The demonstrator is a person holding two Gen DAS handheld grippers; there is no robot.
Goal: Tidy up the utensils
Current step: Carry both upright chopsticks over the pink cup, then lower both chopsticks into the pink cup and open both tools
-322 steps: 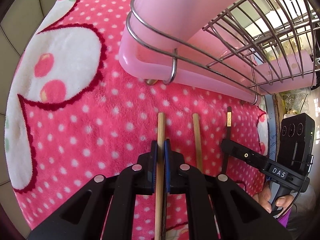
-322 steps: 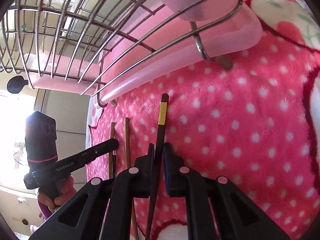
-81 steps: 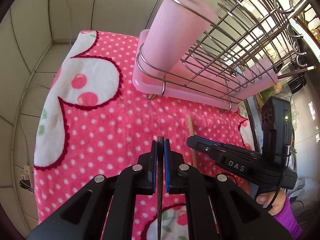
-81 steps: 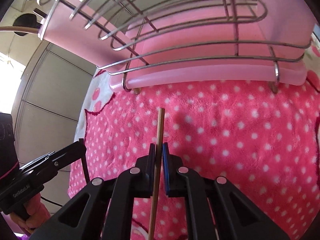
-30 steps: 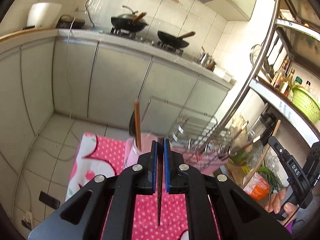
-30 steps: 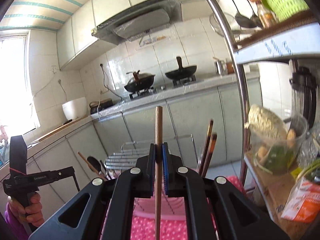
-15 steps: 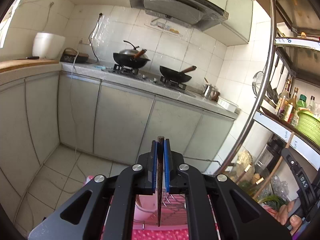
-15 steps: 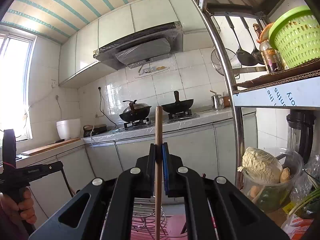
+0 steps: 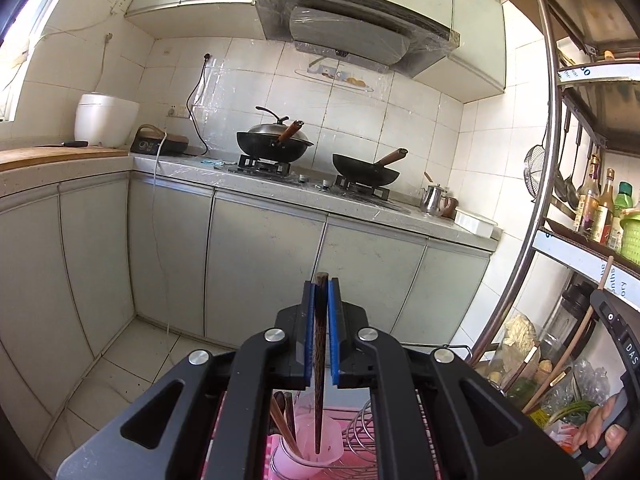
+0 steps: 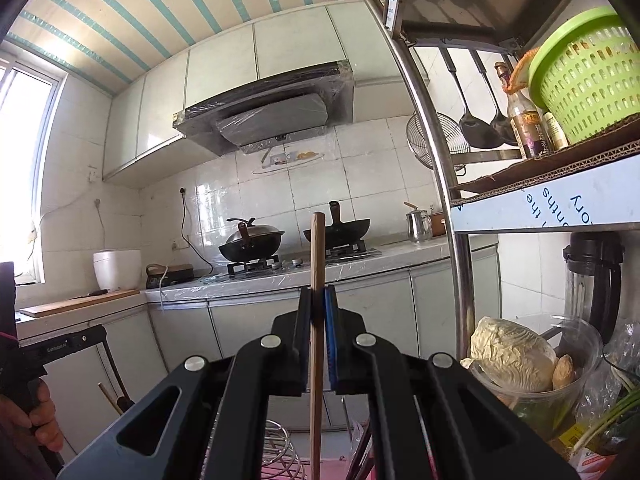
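Left wrist view is showing the dark brown wooden chopstick [image 9: 319, 344] standing upright between the blue pads [image 9: 307, 332] of the left gripper [image 9: 319, 334], which is closing narrowly on it. The lower tip of this chopstick is hanging inside the mouth of the pale pink plastic cup [image 9: 316, 454]; whether it is touching the bottom I cannot tell. Two more brown chopsticks [image 9: 282, 420] are leaning in the same cup, at its left side. Just beside the cup, to the right, the curved wires of the metal dish rack [image 9: 362, 440] are showing, over a pink base.

In the right wrist view the right gripper [image 10: 318, 336] is also pinching tight, holding the light tan wooden chopstick [image 10: 317, 320] upright; its upper end is rising well above the pads and its lower end is running down out of the frame, above the rack wires [image 10: 280, 452].

Behind both tools, two black woks [image 9: 276, 146] are sitting on the gas stove against the white tiled wall. At the right a steel shelf [image 10: 440, 184] is carrying a green plastic basket [image 10: 588, 68] and bottles.
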